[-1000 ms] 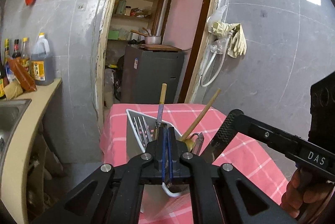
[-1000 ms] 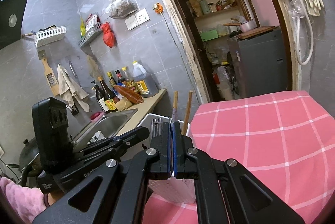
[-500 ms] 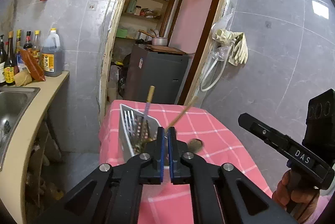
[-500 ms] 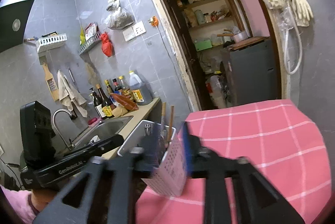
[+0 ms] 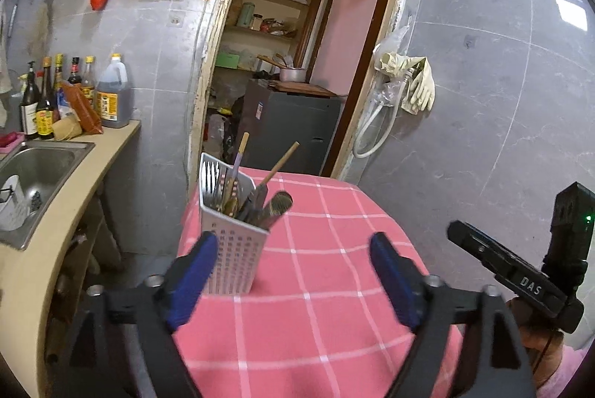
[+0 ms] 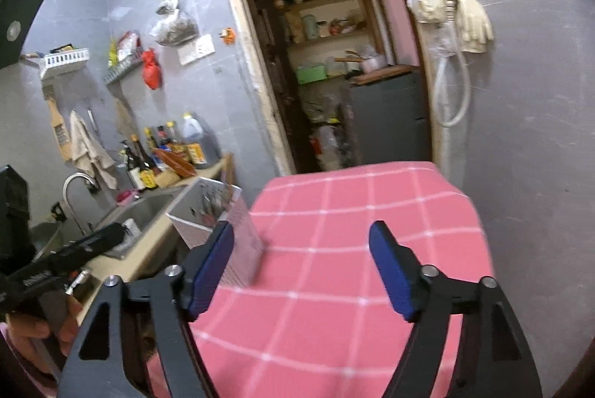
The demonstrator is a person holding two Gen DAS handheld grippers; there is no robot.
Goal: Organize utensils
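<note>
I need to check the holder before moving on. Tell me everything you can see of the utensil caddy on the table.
The utensil caddy is a white, plastic-looking, box-shaped holder with perforated walls and a taller slotted back panel. It stands upright near the left edge of the pink checked tablecloth, beside the counter. Inside, standing or leaning: metal cutlery, dark handles and two wooden sticks poking above the rim. Neither gripper touches it; the left gripper jaws are opening, nothing between them.

Two wrist fisheye views, both angled slightly downward over a pink checked tablecloth (image 5: 334, 305).

Left wrist view: close behind the utensil caddy (image 5: 232, 249), facing the pantry doorway (image 5: 297, 63). Right wrist view: further right, somewhat blurred, apparently similar distance. Shared: tablecloth, caddy, doorway, sink counter (image 6: 148, 241), hanging rubber gloves (image 6: 468, 15).
</note>
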